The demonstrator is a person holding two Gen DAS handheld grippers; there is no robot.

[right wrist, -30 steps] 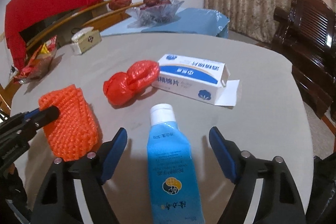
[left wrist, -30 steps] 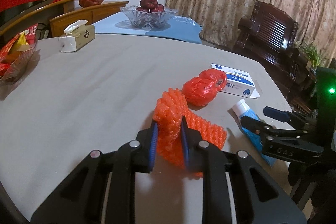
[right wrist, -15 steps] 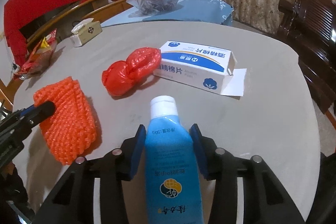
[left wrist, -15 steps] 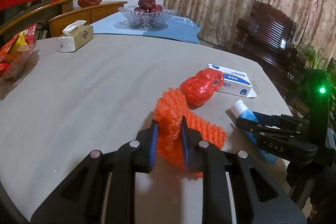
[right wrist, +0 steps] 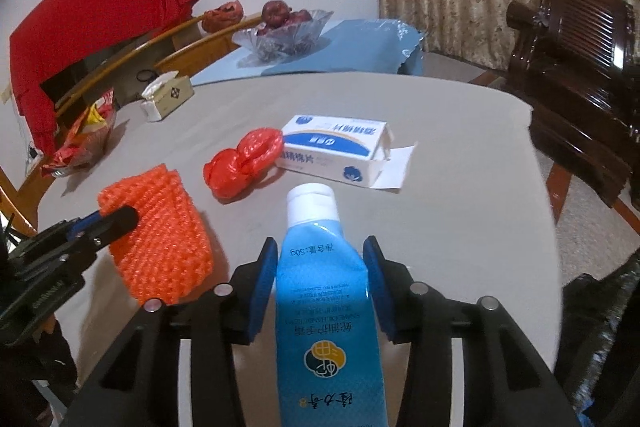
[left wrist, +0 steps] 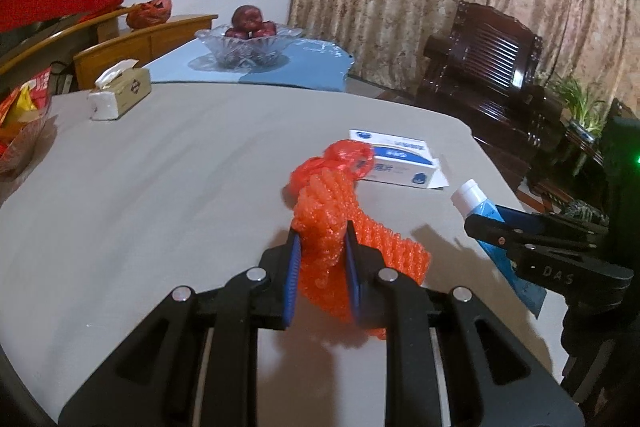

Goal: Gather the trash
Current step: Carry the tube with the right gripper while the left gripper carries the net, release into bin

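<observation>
Fingers (left wrist: 294, 279) clamped on orange net (left wrist: 324, 227) and blue tube (right wrist: 324, 291) (red bag (right wrist: 244, 163), carton (right wrist: 336, 151) beyond).

the right gripper (right wrist: 322, 281), wide apart around the blue tube (right wrist: 326, 311) a second ago, now has both blue pads pressed against the tube's sides. the tube is off the table now, its white cap raised. the left gripper (left wrist: 320, 273) has lifted the orange foam net (left wrist: 332, 247) higher, so it now hangs in front of the red plastic bag (left wrist: 344, 157).

Knobbly foam net (left wrist: 324, 223) (perhaps plastic)
</observation>
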